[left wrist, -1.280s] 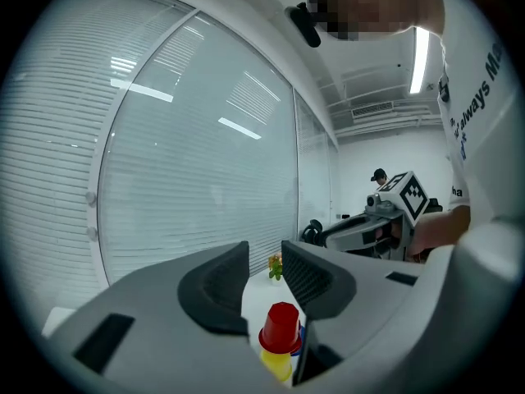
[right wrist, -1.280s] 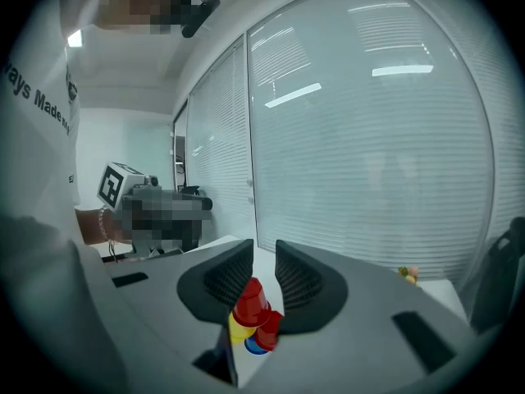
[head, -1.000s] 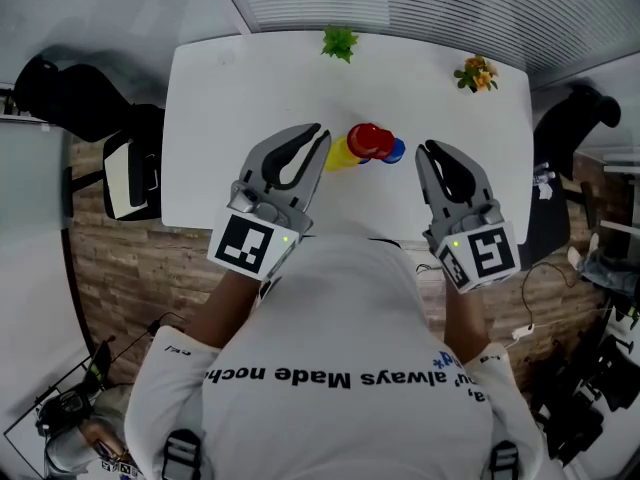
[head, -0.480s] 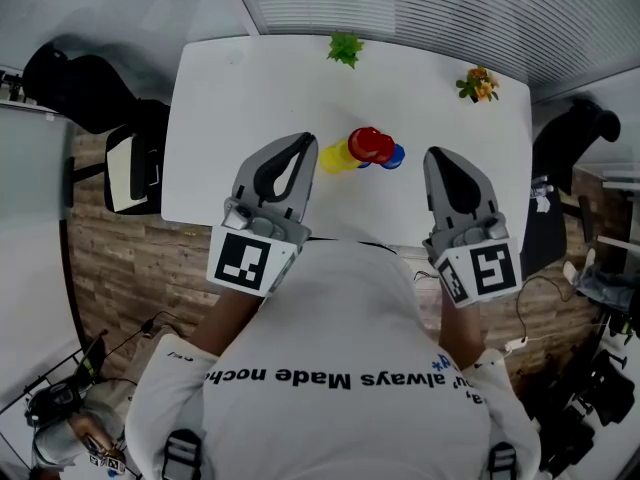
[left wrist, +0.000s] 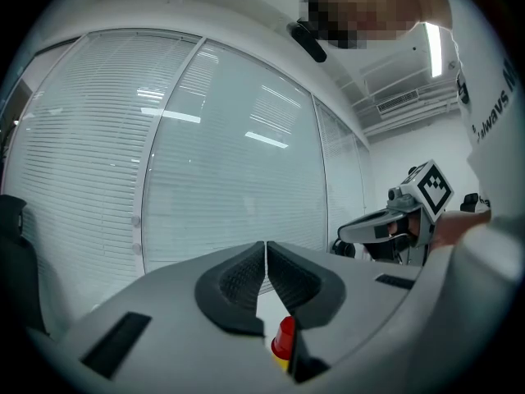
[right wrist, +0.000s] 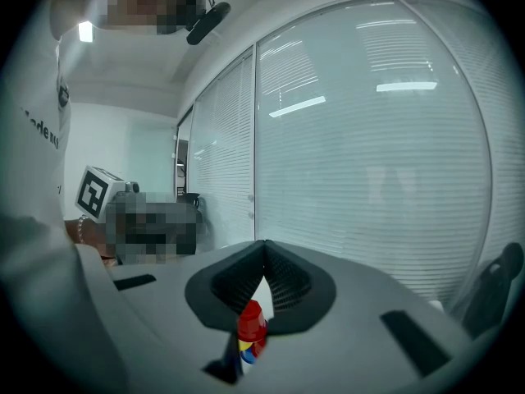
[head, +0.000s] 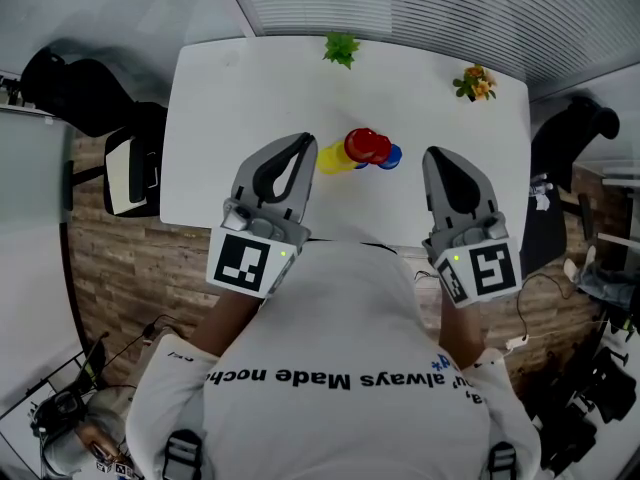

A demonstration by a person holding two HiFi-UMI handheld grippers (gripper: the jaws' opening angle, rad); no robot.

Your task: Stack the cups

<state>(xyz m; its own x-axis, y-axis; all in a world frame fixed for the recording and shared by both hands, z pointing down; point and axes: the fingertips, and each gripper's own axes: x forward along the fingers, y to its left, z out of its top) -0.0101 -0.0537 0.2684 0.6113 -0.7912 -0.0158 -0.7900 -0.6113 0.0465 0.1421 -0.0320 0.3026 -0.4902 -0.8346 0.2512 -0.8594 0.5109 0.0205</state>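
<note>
A cluster of cups stands on the white table (head: pixel 220 88), with a red cup (head: pixel 366 146) on top, a yellow one (head: pixel 334 158) to its left and a blue one (head: pixel 393 155) to its right. My left gripper (head: pixel 307 141) hovers just left of the cups, shut and empty. My right gripper (head: pixel 431 154) hovers just right of them, also shut and empty. In the left gripper view the jaws (left wrist: pixel 265 245) meet, and the red cup (left wrist: pixel 284 336) shows below them. In the right gripper view the jaws (right wrist: pixel 265 245) meet above the red cup (right wrist: pixel 251 318).
A small green plant (head: pixel 341 46) and an orange flower pot (head: pixel 475 76) stand at the table's far edge. Black chairs (head: pixel 70 88) sit to the left and another chair (head: pixel 575 118) to the right. Slatted blinds lie beyond the table.
Both grippers' jaws have closed with nothing in them. The left gripper has straightened to point up the table. The cups have not moved.
</note>
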